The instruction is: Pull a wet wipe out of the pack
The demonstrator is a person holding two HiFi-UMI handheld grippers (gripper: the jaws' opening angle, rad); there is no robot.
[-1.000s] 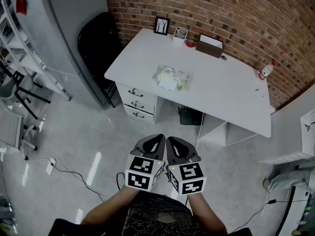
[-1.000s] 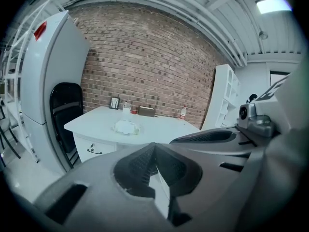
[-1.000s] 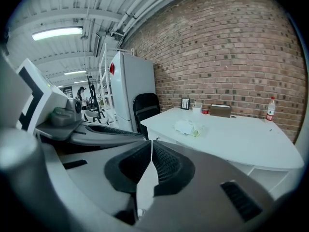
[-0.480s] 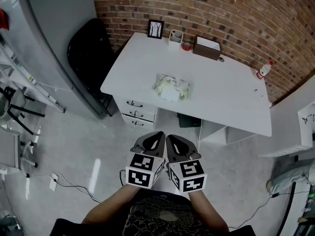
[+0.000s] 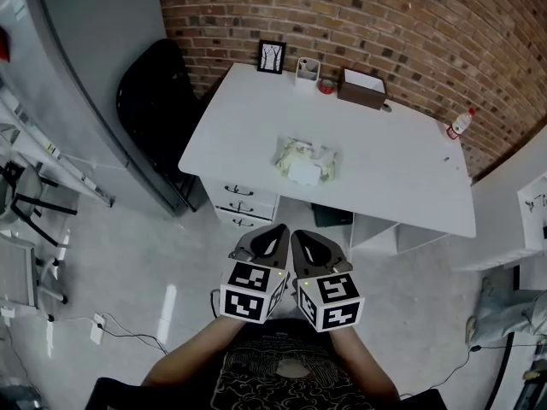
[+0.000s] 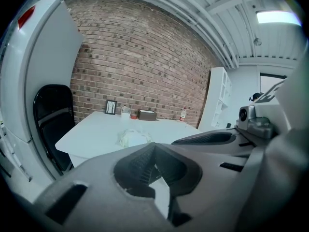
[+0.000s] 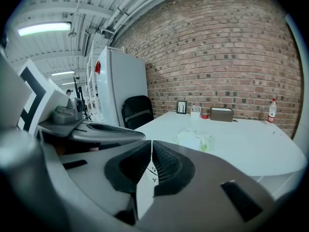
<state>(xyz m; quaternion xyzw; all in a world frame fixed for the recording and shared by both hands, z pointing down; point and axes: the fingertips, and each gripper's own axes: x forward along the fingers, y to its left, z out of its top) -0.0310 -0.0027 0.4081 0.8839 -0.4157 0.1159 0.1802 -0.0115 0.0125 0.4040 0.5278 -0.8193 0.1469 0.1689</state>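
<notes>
- A wet wipe pack (image 5: 305, 162) is seen as a soft, crinkled packet, whitish with a pale yellow-green tinge, with a flat white flap (image 5: 303, 172) on its top face.
- The pack is laid near the middle of the white desk (image 5: 410, 169), a little closer to the desk's front edge than to its back edge.
- Along the desk's back edge, a picture frame (image 5: 272, 56) and a brown box (image 5: 362, 86) are stood; a bottle (image 5: 460, 125) is placed at the desk's far right corner. All are well apart from the pack.
- The left gripper (image 5: 267, 244) and right gripper (image 5: 312, 248) are held side by side in front of the desk, off its front edge and well apart from the pack.
- The jaws of each gripper are pressed together with nothing held between them (seen plainly in both gripper views).
- The pack's long axis is run roughly along the desk's length, slightly tilted; the flap is set on the side toward the desk's front edge.
- The pack is seen just above the closed jaw tips in both gripper views (image 6: 134, 138) (image 7: 194, 139).
</notes>
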